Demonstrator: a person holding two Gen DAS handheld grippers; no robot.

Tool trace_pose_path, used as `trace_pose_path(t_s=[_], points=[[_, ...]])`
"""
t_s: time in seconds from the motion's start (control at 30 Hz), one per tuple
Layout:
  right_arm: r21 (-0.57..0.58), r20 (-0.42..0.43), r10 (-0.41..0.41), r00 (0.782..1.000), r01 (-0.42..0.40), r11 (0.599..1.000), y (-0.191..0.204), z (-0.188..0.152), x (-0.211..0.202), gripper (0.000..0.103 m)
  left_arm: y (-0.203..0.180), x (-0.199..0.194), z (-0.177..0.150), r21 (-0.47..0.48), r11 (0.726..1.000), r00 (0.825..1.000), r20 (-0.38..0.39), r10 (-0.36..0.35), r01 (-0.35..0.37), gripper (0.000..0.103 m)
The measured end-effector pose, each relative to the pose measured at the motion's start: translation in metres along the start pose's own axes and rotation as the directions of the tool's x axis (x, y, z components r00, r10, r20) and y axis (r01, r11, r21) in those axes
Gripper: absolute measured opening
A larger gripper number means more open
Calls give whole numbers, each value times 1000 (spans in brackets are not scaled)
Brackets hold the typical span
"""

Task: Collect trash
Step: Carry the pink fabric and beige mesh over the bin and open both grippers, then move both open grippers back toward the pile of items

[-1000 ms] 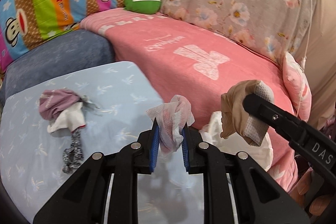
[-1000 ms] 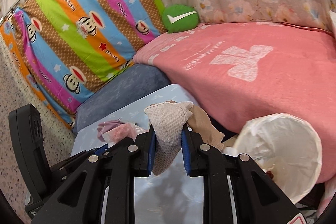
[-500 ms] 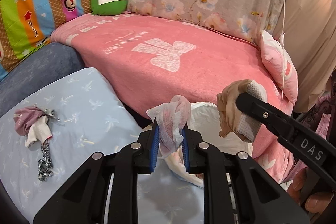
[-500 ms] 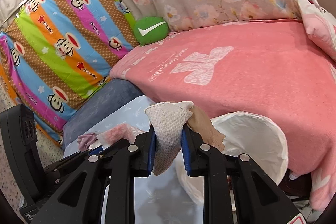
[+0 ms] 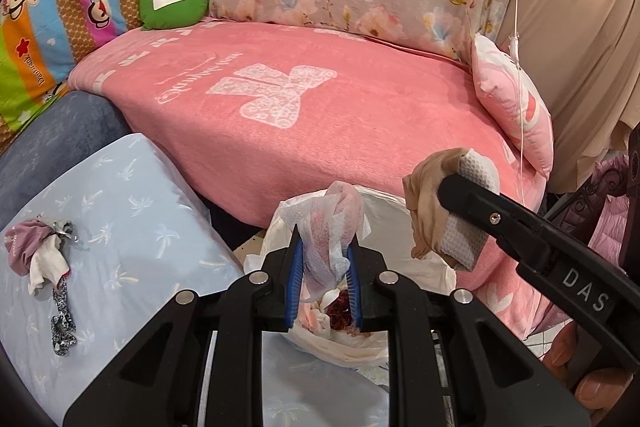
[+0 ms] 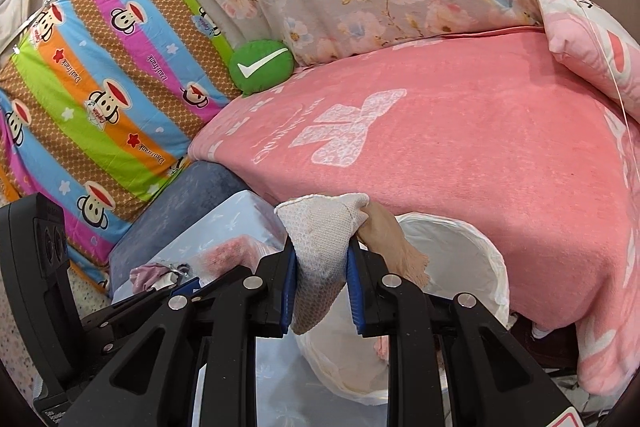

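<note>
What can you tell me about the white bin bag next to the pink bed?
The white bin bag is thin, crinkly plastic lining a round bin, its rim folded outward. It stands open and upright beside the pink blanket, below both grippers. Inside lie crumpled tissues and something reddish-brown. What touches its outside is hidden.

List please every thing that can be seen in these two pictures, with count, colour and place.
Crumpled tissue: one, white-pink, in the left gripper's jaws.
Mesh cloth with beige stocking: one bundle, white and tan, in the right gripper's jaws.
Bin with plastic liner: one, white, below both grippers.
Small pile of rags: one, mauve, white, grey, on the light-blue cushion.
Pink blanket: one, over the sofa seat.
Round green cushion: one, back corner.
Pink pillow: one, right end.
Left gripper: black, blue pads.
Right gripper: black, blue pads.
</note>
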State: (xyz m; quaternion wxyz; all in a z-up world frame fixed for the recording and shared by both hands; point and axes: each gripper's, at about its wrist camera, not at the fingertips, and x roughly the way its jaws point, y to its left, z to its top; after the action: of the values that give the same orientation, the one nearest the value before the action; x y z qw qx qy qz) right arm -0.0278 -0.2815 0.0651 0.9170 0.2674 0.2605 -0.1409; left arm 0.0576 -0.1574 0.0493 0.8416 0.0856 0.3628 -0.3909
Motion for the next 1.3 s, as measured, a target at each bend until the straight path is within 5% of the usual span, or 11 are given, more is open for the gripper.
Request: trace_pose_path(t_s=[0.27, 0.4, 1.3], points=[[17, 7, -15, 1000, 15, 1000, -10, 2, -2, 25, -11, 9, 2, 11, 1000, 999, -25, -23, 23, 24], [32, 12, -34, 999, 34, 999, -15, 2, -3, 30, -11, 11, 1, 1, 1000, 1000, -18, 11, -11, 65], [-25, -42, -11, 999, 10, 1000, 13, -9, 18, 37, 29, 11, -10, -113, 991, 997, -40, 61, -65, 65]])
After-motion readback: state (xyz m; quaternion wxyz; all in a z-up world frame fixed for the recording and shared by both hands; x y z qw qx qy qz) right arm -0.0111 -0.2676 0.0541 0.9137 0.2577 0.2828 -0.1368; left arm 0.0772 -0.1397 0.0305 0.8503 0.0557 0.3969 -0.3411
